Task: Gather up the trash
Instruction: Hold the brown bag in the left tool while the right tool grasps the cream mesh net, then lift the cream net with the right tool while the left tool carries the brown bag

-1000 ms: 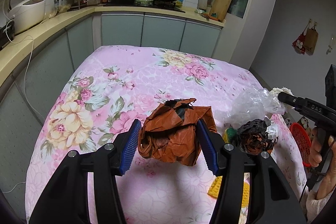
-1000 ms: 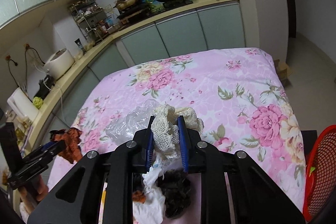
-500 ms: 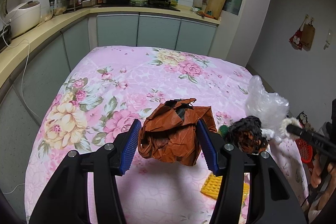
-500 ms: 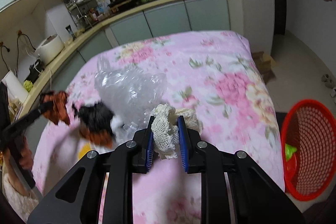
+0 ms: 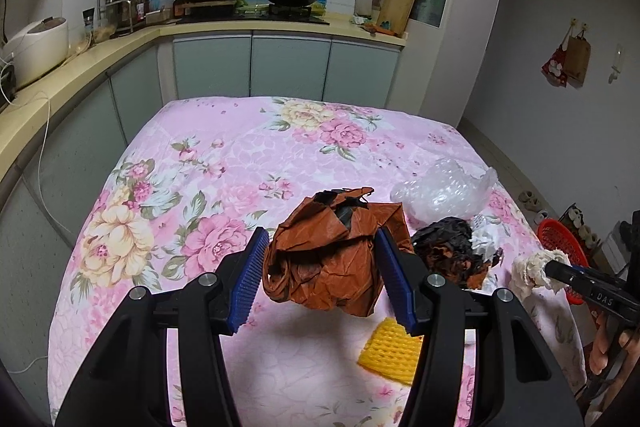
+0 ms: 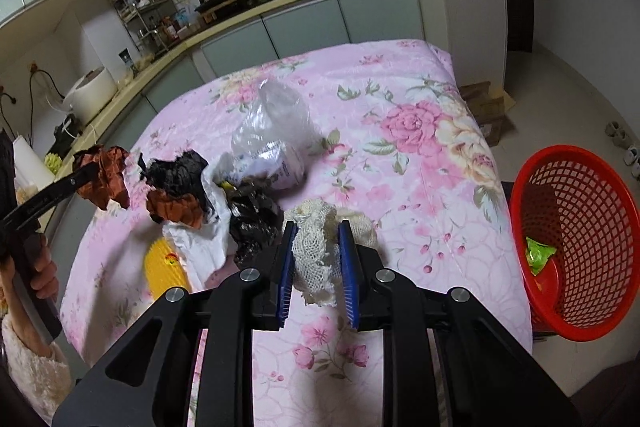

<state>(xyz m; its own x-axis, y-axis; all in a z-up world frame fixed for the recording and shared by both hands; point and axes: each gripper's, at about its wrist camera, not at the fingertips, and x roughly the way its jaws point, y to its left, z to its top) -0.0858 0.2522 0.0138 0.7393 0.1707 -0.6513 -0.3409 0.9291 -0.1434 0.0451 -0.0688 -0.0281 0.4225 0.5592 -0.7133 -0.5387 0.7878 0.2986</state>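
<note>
Left tongs [image 5: 320, 275] clamped on a crumpled brown paper wad [image 5: 332, 255], lifted clear above the tabletop [image 5: 224, 163] with its pink flowered cloth. Right tongs [image 6: 316, 259] clenched on a cream net rag [image 6: 316, 247], held over the cloth's near edge, tips angled down.

Places, taken from the red basket [image 6: 576, 239]:
- Basket on the floor just beside the tabletop's right edge, a green scrap [image 6: 538, 253] lying inside.
- Net rag left of the basket, near it, not yet over the rim.
- Black crumpled scrap [image 6: 254, 223] farther left, just beside the rag, resting on the cloth.
- White bag [image 6: 204, 231] touching that black scrap, farther from the basket.
- Black-and-orange wad [image 6: 176, 191] on top of the white bag.
- Clear plastic bag [image 6: 276, 131] behind that heap, toward the cabinets.
- Yellow foam mesh [image 6: 164, 267] left of the white bag, flat on the cloth.
- Brown wad farthest from the basket, at the far left in the right wrist view, off the cloth in the left tongs.

In the left wrist view: yellow mesh under and right of the held brown wad; a hand [image 5: 608, 351] on the right tongs' grip at the right edge.
</note>
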